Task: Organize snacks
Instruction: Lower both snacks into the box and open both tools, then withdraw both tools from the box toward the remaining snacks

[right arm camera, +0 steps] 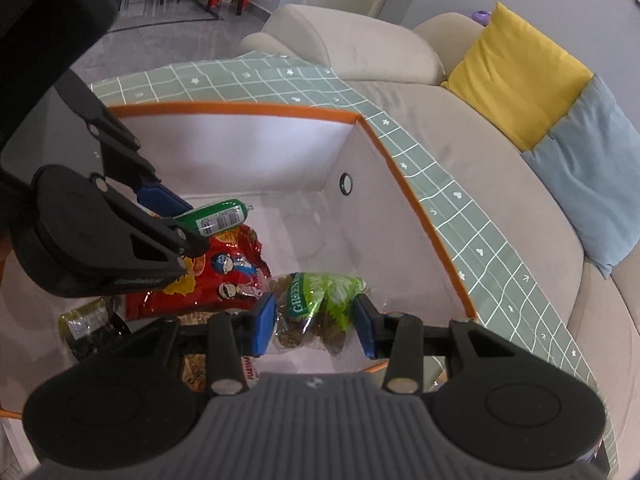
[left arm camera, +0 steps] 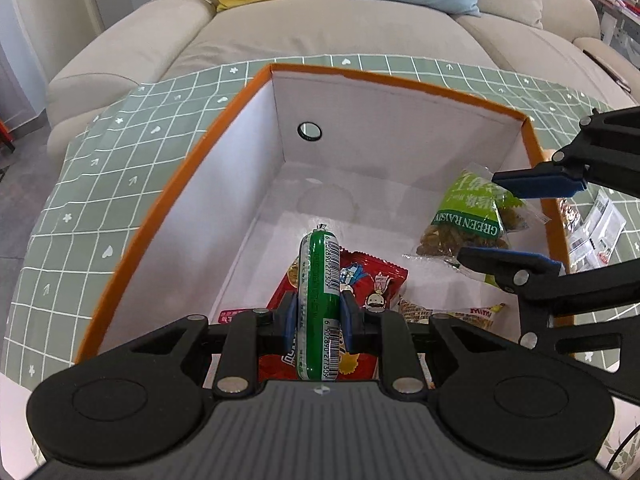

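My left gripper (left arm camera: 319,312) is shut on a green sausage stick (left arm camera: 318,300), held upright over the inside of an orange-rimmed white box (left arm camera: 400,128). In the right wrist view the same sausage stick (right arm camera: 216,216) pokes out from the left gripper (right arm camera: 182,220). My right gripper (right arm camera: 316,320) is shut on a green raisin bag (right arm camera: 320,304) low inside the box (right arm camera: 240,148); from the left wrist view that raisin bag (left arm camera: 468,216) sits between the right gripper's (left arm camera: 508,220) blue pads. A red snack packet (left arm camera: 372,284) lies on the box floor below, also seen as the red packet (right arm camera: 224,276).
The box stands on a green checked tablecloth (left arm camera: 100,184). More wrapped snacks (left arm camera: 452,316) lie at the near end of the box, and white packets (left arm camera: 596,232) lie outside its right wall. A beige sofa (left arm camera: 328,36) with yellow and blue cushions is behind.
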`<state>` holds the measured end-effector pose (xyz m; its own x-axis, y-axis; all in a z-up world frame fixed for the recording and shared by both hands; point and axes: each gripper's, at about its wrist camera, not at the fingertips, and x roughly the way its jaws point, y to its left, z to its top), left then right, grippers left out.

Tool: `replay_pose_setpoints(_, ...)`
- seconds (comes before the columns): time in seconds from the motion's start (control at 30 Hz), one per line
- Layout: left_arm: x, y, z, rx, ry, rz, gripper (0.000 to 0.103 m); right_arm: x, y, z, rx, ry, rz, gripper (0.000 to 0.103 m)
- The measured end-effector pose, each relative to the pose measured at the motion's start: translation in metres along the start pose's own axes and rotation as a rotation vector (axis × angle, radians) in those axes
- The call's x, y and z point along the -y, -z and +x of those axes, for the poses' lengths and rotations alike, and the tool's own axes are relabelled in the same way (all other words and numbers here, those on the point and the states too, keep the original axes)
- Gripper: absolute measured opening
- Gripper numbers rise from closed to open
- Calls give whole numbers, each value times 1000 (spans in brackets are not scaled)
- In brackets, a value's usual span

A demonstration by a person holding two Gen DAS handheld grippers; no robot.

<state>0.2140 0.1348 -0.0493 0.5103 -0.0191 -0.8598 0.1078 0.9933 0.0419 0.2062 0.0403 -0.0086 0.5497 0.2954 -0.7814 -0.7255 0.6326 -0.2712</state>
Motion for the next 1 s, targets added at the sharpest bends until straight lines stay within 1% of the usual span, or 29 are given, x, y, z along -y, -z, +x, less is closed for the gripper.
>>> replay_pose_setpoints(0.2,2,-2,12,-26,5,2,24,-3,4,14,-38,-1,-38,41)
replay_pose_setpoints(0.3,5,-4,18,-62,-10,19,24,-3,6,19,-55,-5,-41,41)
replay_pose_setpoints(0.47,7,-3,24,-96,-19,42,25,-3,4,18,-48,3,-44,41)
replay_pose_setpoints(0.5,7,-3,25,-99,-20,46,25,-2,4,17,-46,2,-38,42)
replay_pose_setpoints(0.57,8,-3,24,-96,-32,54,27,0,4,16,-42,5,-27,48)
replay_pose_setpoints(0.6,9,-3,24,-90,-36,56,29,1,4,15,-39,6,-22,52)
replay_pose_setpoints(0.67,8,-3,21,-75,-34,55,44,2,4,12,-36,6,-14,59)
replay_pose_setpoints(0.7,8,-3,19,-68,-35,51,48,2,5,11,-32,9,-13,62)
replay_pose_setpoints(0.73,8,-4,17,-58,-42,48,55,2,6,9,-28,11,-14,62)
replay_pose_setpoints(0.77,8,-5,14,-47,-50,46,58,1,7,7,-24,13,-15,63)
replay_pose_setpoints(0.83,9,-7,8,-33,-52,46,58,0,7,2,-14,18,-17,67)
replay_pose_setpoints(0.9,10,-8,3,-25,-49,45,60,0,7,-3,-5,22,-17,68)
replay_pose_setpoints(0.97,11,-8,-1,-17,-52,47,62,0,6,-8,4,31,-17,71)
replay_pose_setpoints(1.0,11,-8,-4,-13,-54,47,63,0,7,-12,10,35,-15,74)
